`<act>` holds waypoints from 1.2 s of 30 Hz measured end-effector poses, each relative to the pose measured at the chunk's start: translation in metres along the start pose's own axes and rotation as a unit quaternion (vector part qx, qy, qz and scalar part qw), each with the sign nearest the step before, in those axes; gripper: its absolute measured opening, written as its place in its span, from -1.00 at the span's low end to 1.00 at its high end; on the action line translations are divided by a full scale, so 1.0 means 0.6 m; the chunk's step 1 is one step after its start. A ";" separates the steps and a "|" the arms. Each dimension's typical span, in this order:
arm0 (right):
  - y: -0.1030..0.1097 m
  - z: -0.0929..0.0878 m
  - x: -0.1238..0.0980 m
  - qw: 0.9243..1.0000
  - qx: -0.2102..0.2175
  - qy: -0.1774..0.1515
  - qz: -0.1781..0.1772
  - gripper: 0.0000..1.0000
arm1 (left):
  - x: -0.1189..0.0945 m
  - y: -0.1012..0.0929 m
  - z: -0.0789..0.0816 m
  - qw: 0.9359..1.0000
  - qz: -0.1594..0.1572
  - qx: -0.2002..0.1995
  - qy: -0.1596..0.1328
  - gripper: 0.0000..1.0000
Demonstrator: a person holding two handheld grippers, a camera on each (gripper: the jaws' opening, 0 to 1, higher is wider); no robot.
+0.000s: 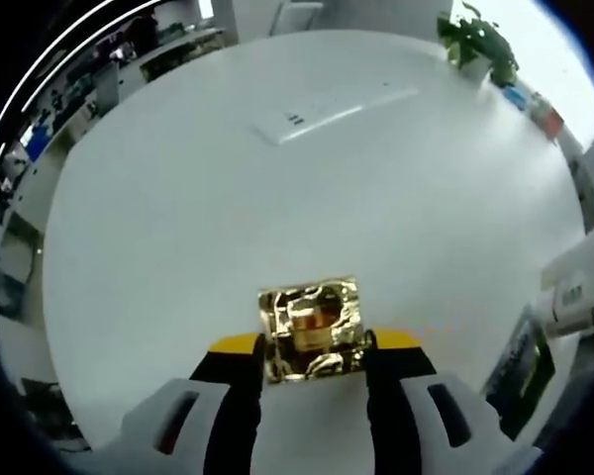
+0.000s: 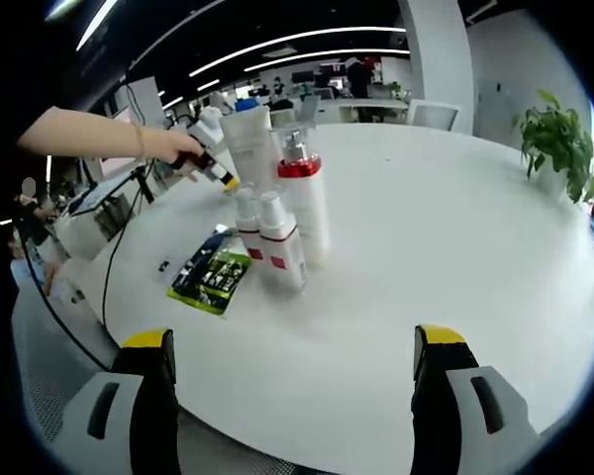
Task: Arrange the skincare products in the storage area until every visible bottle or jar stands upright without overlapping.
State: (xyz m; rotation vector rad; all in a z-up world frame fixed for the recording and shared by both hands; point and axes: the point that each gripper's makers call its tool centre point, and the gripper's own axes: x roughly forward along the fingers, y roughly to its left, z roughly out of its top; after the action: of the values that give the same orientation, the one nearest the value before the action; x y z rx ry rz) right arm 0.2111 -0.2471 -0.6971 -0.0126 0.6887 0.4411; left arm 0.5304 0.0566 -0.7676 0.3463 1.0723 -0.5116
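A shiny gold box (image 1: 310,327) is clamped between the yellow-tipped jaws of my left gripper (image 1: 315,343), above the white table (image 1: 228,228). In the right gripper view, a person's hand holds that left gripper (image 2: 216,170) behind a cluster of upright products. The cluster has a tall white tube (image 2: 249,139), a white bottle with a red collar (image 2: 307,203) and two smaller white bottles with red bands (image 2: 283,252) (image 2: 246,223). My right gripper (image 2: 292,341) stands open and empty near the table's front edge, well short of the cluster.
A green and black packet (image 2: 213,279) lies flat left of the bottles. White bottles (image 1: 579,287) and the same packet (image 1: 520,366) show at the right edge. A flat white strip (image 1: 327,111) lies mid-table. A potted plant (image 2: 554,139) stands far right.
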 end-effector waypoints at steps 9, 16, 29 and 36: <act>0.002 0.003 0.000 1.000 -0.002 -0.002 0.001 0.99 | -0.011 0.009 -0.009 1.000 0.010 -0.003 -0.003 -0.13; 0.006 0.004 0.000 1.000 -0.006 -0.004 0.005 0.99 | -0.034 0.026 -0.010 0.999 0.029 -0.017 -0.019 -0.77; 0.003 0.005 -0.001 1.000 -0.005 -0.009 0.005 0.99 | -0.031 0.011 -0.020 0.999 0.026 -0.027 -0.019 -0.31; 0.000 0.004 -0.001 1.000 -0.004 -0.009 0.005 0.99 | -0.039 -0.025 -0.007 1.000 0.004 -0.009 -0.029 -0.03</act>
State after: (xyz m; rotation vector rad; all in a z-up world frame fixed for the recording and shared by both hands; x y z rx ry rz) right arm 0.2123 -0.2468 -0.6950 -0.0127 0.6704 0.4535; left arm 0.5099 0.0514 -0.7492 0.3180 1.0182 -0.5021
